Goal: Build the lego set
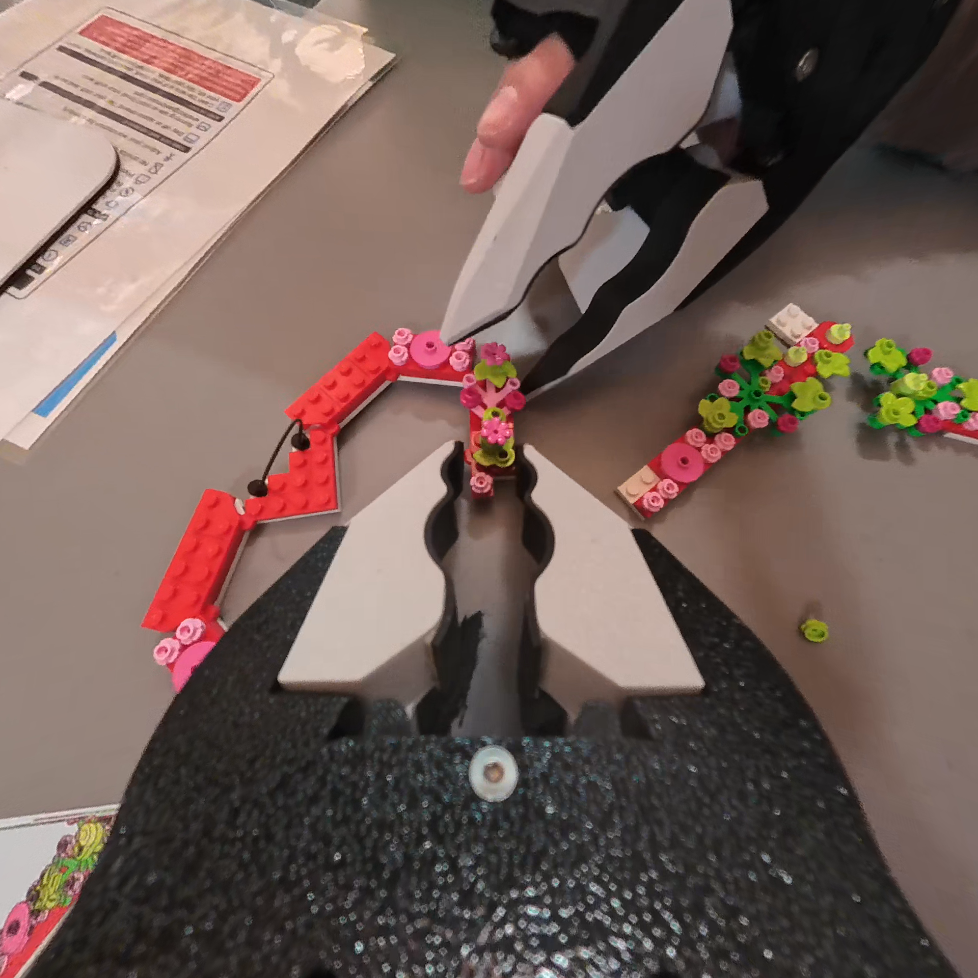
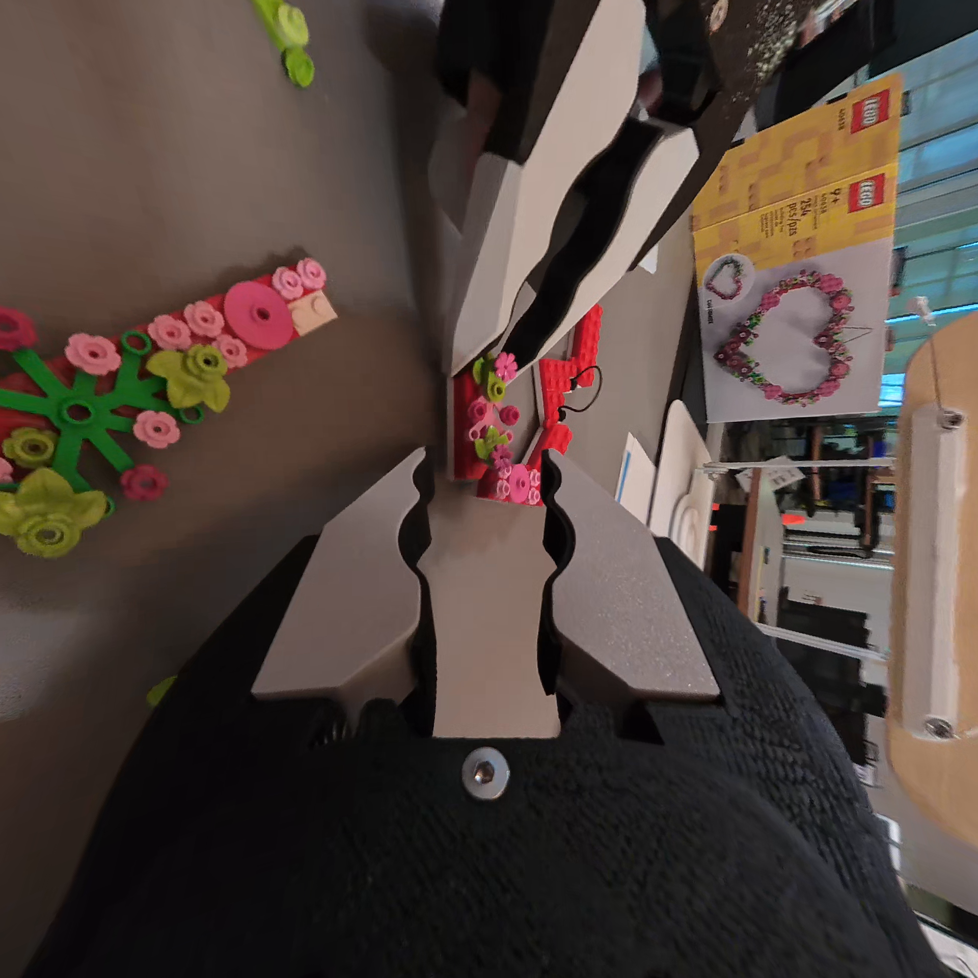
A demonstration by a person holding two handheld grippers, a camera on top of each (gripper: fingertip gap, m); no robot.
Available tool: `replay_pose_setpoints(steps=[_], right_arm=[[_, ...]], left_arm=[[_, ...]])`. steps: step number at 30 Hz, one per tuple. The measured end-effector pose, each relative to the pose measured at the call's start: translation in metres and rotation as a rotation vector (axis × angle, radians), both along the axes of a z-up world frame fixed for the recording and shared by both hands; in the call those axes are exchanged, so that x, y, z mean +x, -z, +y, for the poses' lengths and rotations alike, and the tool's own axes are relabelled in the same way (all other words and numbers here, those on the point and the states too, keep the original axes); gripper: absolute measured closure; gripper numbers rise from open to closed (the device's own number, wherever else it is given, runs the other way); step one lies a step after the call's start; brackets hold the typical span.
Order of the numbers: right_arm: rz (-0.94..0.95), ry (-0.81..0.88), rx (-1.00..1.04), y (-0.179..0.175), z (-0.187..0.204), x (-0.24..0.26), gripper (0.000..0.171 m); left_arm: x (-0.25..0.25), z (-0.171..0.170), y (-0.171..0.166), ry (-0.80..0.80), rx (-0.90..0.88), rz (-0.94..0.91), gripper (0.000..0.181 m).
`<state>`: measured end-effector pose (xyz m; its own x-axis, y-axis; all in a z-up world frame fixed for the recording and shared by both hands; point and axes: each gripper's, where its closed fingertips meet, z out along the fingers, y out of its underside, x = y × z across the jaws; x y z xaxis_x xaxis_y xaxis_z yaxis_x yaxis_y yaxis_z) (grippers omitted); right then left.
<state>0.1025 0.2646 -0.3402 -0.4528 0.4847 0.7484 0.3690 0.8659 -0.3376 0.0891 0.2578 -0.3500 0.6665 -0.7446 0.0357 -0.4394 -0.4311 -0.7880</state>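
Left wrist view: the left gripper [image 1: 489, 465], with pale grey plastic fingers on a grainy black body, has its jaws pinching the near end of a short red plastic brick strip studded with pink and lime flowers [image 1: 492, 423]. That strip joins the right end of a long zigzag chain of red studded bricks [image 1: 296, 460], which curves left and near across the matt grey-brown surface [image 1: 370, 238]. The chain's near end is hidden under the gripper body. A thin black cord loop [image 1: 275, 455] is clipped onto the chain. The right gripper [image 1: 489, 365] reaches in from far right, its jaws spread around the strip's far end, one tip resting by a round magenta disc [image 1: 429, 349]. A bare fingertip [image 1: 503, 121] shows behind it. To the right lies a separate red strip with green leaf pieces and flowers [image 1: 741, 407]; another flowered piece [image 1: 923, 397] is cut off at the edge. A loose lime stud [image 1: 814, 631] sits alone. Glossy printed sheets [image 1: 159, 174] lie far left.

Right wrist view: the picture is turned sideways and blurred. The right gripper [image 2: 484, 476] appears spread around the strip [image 2: 489, 423], though actual contact is hard to judge. A yellow and grey cardboard box [image 2: 794, 254] stands beyond.
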Motion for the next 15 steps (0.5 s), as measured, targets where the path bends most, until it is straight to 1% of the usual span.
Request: replay_pose_setpoints(steps=[3,7,11,15], right_arm=[[0.052,0.002,0.06,-0.004,0.005,0.0,0.136],[0.117,0.001,0.129,-0.008,0.011,-0.002,0.137],[0.116,-0.007,0.163,-0.004,0.015,-0.002,0.133],[0.152,-0.011,0.216,-0.005,0.017,-0.007,0.134]], left_arm=[[-0.001,0.001,-0.002,-0.006,-0.001,-0.015,0.164],[-0.004,0.003,-0.006,-0.017,0.001,-0.03,0.164],[-0.005,0.003,-0.01,-0.021,-0.014,-0.071,0.164],[-0.006,0.003,-0.014,-0.021,-0.02,-0.101,0.164]])
